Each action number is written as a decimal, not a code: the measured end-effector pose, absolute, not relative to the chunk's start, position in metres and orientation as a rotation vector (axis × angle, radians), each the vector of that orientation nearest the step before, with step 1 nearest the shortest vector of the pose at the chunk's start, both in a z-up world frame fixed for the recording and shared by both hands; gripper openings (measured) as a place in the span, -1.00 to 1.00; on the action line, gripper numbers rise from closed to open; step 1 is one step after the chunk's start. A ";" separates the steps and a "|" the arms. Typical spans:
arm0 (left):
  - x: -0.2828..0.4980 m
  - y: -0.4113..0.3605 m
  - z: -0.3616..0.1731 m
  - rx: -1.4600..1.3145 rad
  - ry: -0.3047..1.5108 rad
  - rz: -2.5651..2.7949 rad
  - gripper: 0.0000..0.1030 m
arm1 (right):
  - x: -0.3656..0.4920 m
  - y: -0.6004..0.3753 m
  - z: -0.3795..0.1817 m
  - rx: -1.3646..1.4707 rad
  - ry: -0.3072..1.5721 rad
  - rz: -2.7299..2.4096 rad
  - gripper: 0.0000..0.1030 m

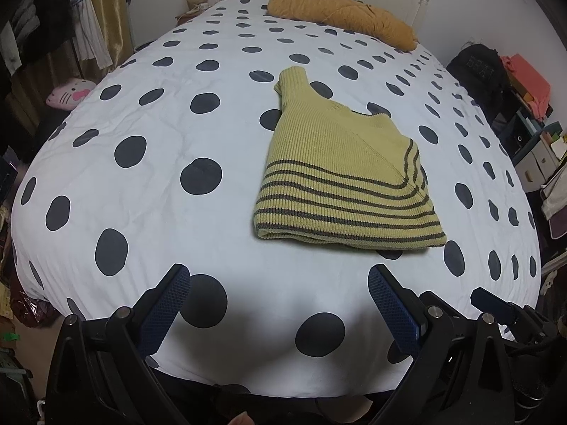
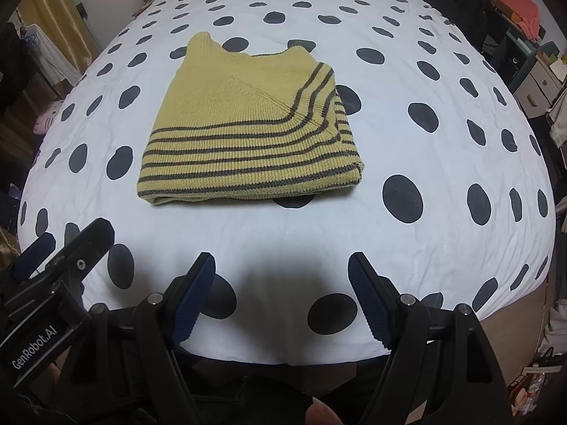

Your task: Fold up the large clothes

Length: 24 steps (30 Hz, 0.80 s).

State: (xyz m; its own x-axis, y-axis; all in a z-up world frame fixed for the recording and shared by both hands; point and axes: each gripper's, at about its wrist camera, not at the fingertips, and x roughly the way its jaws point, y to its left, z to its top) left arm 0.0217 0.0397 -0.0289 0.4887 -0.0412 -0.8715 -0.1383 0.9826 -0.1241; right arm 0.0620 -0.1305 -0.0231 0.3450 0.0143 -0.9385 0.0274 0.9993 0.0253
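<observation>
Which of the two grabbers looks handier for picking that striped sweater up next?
Probably the right gripper: the sweater lies almost straight ahead of its open fingers. From the left gripper, also open, it sits off to the right.

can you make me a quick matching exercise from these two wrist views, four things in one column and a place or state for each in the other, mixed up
Things:
1. sweater
2. orange pillow
3. pink cat plush
4. left gripper

Places or states:
A. open, holding nothing
B. at the head of the bed
C. folded, lying flat on the dotted bedspread
D. off the left edge of the bed

Pairs: 1-C, 2-B, 3-D, 4-A
</observation>
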 end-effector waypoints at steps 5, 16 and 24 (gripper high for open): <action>0.020 0.039 -0.029 -0.196 1.063 0.052 0.96 | 0.061 -0.130 -0.023 0.043 1.217 -0.002 0.51; 0.019 0.037 -0.029 -0.193 1.061 0.045 0.96 | 0.058 -0.132 -0.023 0.045 1.212 -0.008 0.51; 0.018 0.036 -0.030 -0.190 1.068 0.049 0.96 | 0.058 -0.136 -0.023 0.046 1.214 -0.012 0.51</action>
